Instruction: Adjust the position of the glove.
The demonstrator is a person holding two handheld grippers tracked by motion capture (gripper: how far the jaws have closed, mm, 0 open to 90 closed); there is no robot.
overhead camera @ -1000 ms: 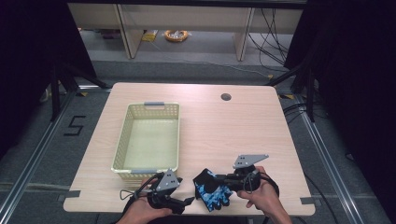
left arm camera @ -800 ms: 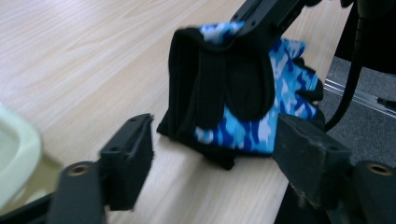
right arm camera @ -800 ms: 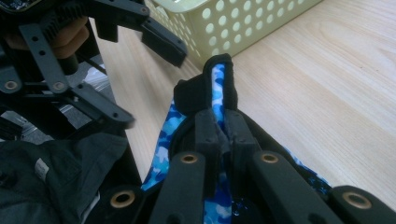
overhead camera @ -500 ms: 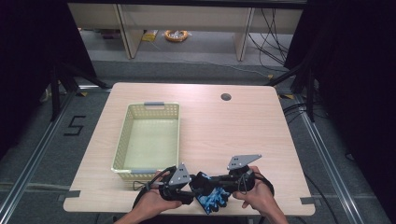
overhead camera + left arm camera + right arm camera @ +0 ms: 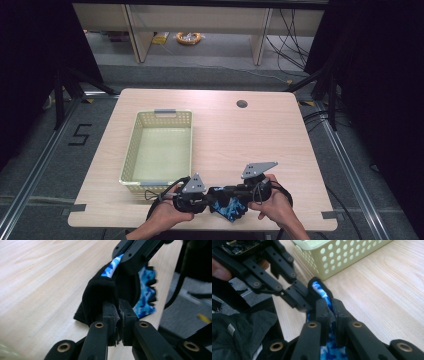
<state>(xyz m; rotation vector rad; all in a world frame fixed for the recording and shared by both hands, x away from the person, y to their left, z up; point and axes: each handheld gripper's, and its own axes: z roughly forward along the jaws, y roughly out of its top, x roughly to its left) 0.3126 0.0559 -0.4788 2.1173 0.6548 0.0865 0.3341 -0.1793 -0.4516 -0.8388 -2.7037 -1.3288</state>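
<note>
Hidden: the glove [image 5: 229,209] I'm handling is lying partly covered at the table's [image 5: 260,135] near edge.
Left gripper [image 5: 118,315]: clamping its black cuff.
Right gripper [image 5: 330,311]: pinching its blue fabric.

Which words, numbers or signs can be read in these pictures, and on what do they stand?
"5": black mark on the grey floor, left of the table.
Small white tag on the dark cloth, right gripper view: too blurred to read.
Basket, glove: no text seen.
</note>
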